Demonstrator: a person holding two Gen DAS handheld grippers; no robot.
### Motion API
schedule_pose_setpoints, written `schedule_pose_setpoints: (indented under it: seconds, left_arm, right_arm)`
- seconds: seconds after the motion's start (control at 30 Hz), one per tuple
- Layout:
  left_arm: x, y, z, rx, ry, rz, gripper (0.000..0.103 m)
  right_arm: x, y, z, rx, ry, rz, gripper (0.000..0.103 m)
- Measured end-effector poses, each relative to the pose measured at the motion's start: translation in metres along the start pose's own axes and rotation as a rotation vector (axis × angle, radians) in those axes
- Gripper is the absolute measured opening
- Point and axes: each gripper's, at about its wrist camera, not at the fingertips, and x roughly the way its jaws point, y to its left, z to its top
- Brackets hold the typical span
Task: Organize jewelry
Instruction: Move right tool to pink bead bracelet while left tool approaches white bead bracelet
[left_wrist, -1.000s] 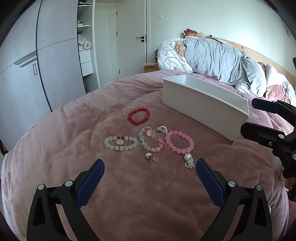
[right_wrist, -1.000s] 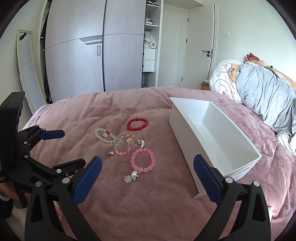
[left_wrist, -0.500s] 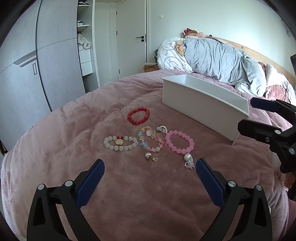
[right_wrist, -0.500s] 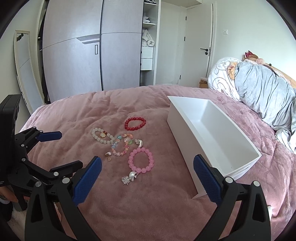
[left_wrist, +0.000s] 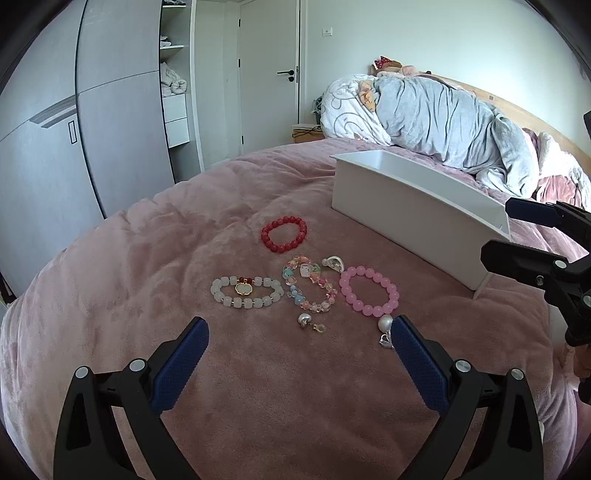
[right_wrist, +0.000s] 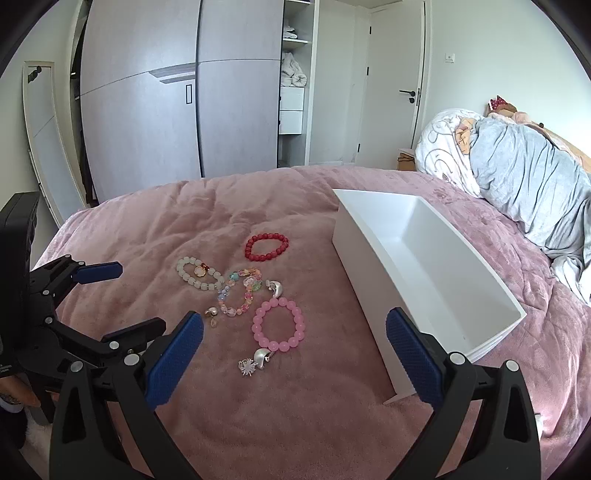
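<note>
On the pink blanket lie a red bead bracelet (left_wrist: 284, 234) (right_wrist: 266, 246), a white bead bracelet (left_wrist: 246, 292) (right_wrist: 199, 274), a multicolour bracelet (left_wrist: 309, 288) (right_wrist: 240, 291), a pink bead bracelet (left_wrist: 369, 291) (right_wrist: 279, 329) and small silver charms (left_wrist: 385, 328) (right_wrist: 258, 360). A white open tray (left_wrist: 413, 206) (right_wrist: 369, 266) stands to their right. My left gripper (left_wrist: 298, 363) is open and empty, just short of the jewelry. My right gripper (right_wrist: 293, 360) is open and empty, near the pink bracelet and the tray's front corner.
A bundled grey duvet (left_wrist: 443, 122) (right_wrist: 528, 184) lies at the head of the bed. Grey wardrobes (right_wrist: 177, 110) and a white door (left_wrist: 269, 81) stand beyond the bed. The blanket falls away at the bed's left edge (left_wrist: 55, 280).
Both grippers stay open. The right gripper has drifted slightly forward and left toward the jewelry. The left gripper has barely moved.
</note>
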Motion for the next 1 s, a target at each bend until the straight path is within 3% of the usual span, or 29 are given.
schedule_pose_setpoints:
  seconds: [0.23,0.57,0.87,1.0]
  left_arm:
    - [0.030,0.013,0.015,0.007,0.044,0.049,0.100]
    - [0.074,0.062,0.047,-0.094,0.072,0.097,0.100]
    - [0.116,0.092,0.045,-0.147,0.161,0.090,0.100]
    - [0.123,0.092,0.038,-0.152,0.187,0.070,0.099]
  right_arm:
    - [0.024,0.001,0.013,-0.020,0.048,0.060,0.097]
    - [0.059,0.005,0.027,-0.066,0.084,0.084,0.094]
    - [0.098,0.018,0.025,-0.118,0.171,0.102,0.077]
    - [0.123,0.026,0.019,-0.133,0.247,0.114,0.060]
